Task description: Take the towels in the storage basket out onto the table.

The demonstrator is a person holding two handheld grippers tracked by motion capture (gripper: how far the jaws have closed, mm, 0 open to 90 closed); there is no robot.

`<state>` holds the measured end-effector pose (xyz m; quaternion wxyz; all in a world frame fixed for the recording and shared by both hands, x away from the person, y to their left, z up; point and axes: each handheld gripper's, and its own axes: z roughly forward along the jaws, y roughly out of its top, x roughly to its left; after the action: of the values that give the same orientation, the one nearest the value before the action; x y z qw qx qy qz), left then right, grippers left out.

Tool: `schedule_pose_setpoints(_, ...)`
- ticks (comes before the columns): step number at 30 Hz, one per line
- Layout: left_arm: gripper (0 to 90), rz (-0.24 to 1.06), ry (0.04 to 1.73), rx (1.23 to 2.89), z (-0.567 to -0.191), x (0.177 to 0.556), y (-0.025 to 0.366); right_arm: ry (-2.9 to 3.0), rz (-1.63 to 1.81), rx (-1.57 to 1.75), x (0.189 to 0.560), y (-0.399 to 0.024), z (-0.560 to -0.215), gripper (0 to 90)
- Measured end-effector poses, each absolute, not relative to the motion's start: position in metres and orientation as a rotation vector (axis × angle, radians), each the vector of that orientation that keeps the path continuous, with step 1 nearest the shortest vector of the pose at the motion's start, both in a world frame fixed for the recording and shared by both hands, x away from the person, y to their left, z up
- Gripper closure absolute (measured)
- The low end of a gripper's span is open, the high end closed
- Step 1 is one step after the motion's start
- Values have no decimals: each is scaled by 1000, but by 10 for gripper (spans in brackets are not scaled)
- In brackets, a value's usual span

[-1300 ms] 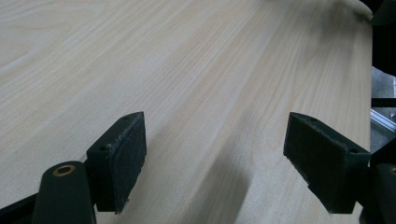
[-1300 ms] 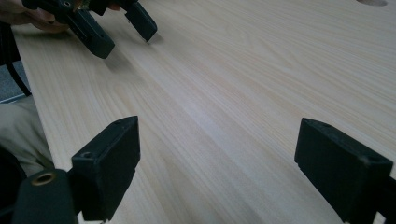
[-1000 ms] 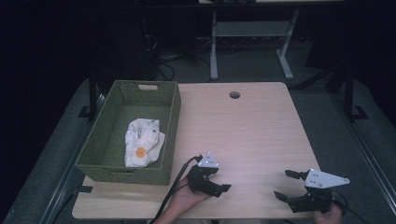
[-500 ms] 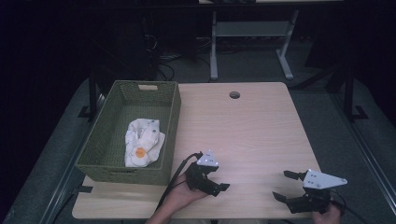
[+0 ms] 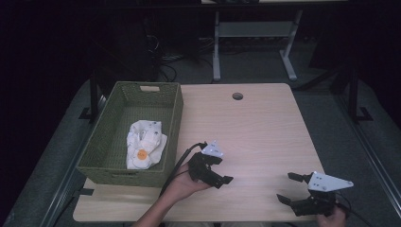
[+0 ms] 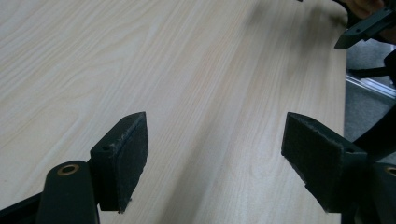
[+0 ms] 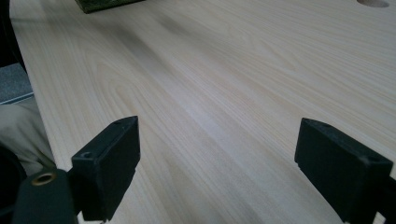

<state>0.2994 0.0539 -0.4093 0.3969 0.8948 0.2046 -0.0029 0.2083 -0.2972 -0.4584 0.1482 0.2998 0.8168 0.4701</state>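
both sets of fingers are spread wide and pinching nothing: in the left gripper view the black pads (image 6: 122,161) stand well apart over bare wood, and in the right gripper view the pads (image 7: 110,163) are just as far open. your left gripper (image 5: 213,176) sits low near the front of the table (image 5: 255,127), just beside the near right corner of the green woven basket (image 5: 176,106), pointing away from it toward the right. your right gripper (image 5: 288,188) waits at the front right corner, well apart from everything. the thing nearest your left hand is the white cloth (image 5: 145,144) with an orange spot, crumpled on the basket floor toward its near right side. if that cloth is your pick, i'd say the approach is what matters: turn the left gripper round to face the basket, lift it clear above the rim before you cross, because the wall is tall and the trailing cable (image 5: 182,163) runs right along it and could snag. come down from above onto a raised fold, not the flat part, so the pads catch fabric and don't scrape the weave. keep them open until the fold lies between them, then close. leave the right gripper parked where it is; it's out of the way and the basket looks heavy enough not to need steadying, though that's a guess.
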Motion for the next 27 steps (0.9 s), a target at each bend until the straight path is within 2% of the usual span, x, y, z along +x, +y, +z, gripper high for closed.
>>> schedule_pose_setpoints(12, 224, -44, 476, 2305, -381, 314, 64, 2344, 1353, 861, 208, -298, -458, 138)
schedule_pose_setpoints(27, 233, -129, 477, 2267, -345, 344, 103, 2347, 1354, 854, 208, -299, -458, 138)
